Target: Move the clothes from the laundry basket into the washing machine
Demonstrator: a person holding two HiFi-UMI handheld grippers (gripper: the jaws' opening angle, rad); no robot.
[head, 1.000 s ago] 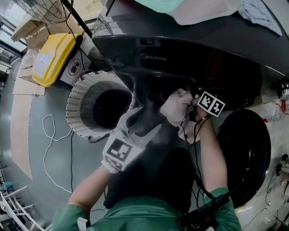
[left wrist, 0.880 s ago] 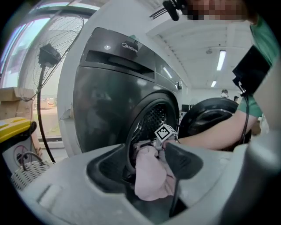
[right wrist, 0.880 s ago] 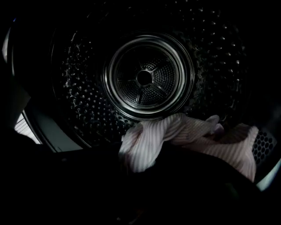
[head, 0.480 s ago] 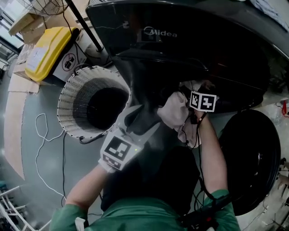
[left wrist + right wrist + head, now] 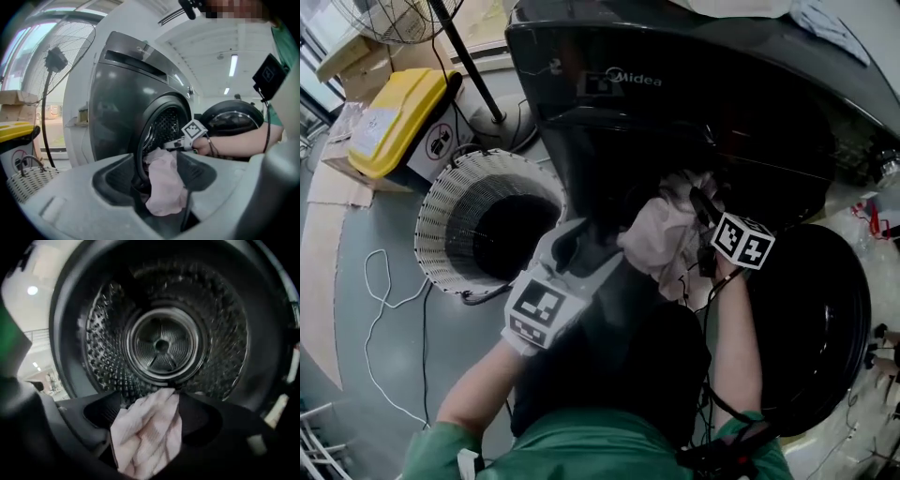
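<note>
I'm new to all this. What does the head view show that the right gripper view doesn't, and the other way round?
Only the head view shows the round white slatted laundry basket on the floor, the yellow-lidded bin, the fan's black pole and the washer's open round door. Only the right gripper view looks deep into the perforated steel drum, right to its back wall. Both show the dark grey washing machine and the pale pink cloth at its opening.
</note>
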